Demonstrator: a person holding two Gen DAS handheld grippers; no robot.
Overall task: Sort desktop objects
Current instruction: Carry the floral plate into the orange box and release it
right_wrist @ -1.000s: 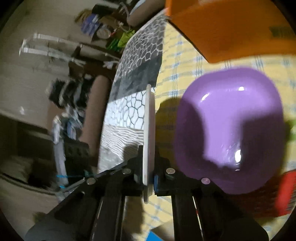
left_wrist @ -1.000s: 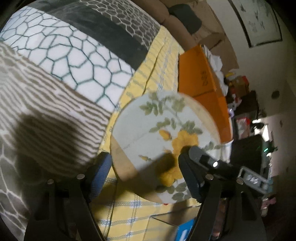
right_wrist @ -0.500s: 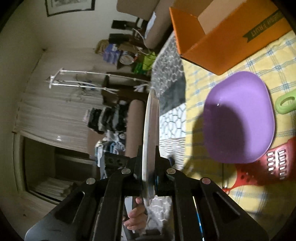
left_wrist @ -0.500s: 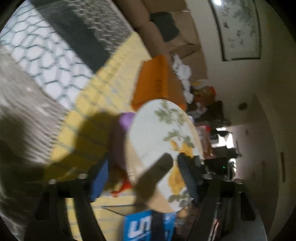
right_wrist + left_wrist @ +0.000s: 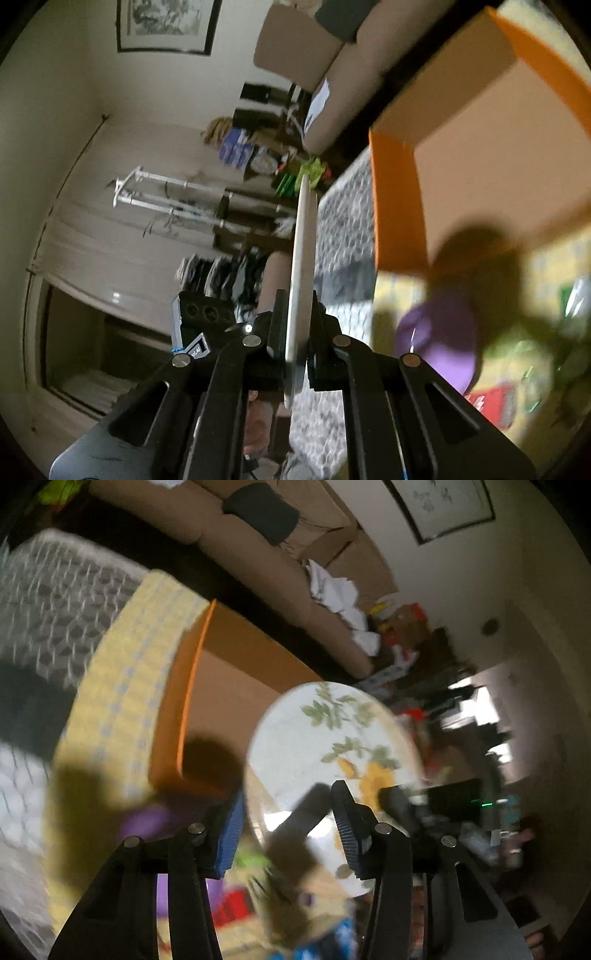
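1. Your right gripper (image 5: pixel 295 332) is clamped on the rim of a round floral plate (image 5: pixel 332 760), held on edge so that its own camera sees it only as a thin pale sliver (image 5: pixel 301 273) rising between the closed pads.
2. Your left gripper (image 5: pixel 286 830) stands partly open, its jaws having just been closing; the plate's face fills the view between the blue pad (image 5: pixel 231 838) and the dark pad, but blur hides whether either pad touches it.
3. The plate hangs in the air above the yellow checked cloth (image 5: pixel 118 709), near the open orange cardboard box (image 5: pixel 461 158).
4. A purple bowl (image 5: pixel 439 339) sits on the cloth just in front of the box, with a red item (image 5: pixel 491 402) beside it.
5. A tan sofa (image 5: pixel 258 554) and a framed picture (image 5: pixel 166 26) back the scene.
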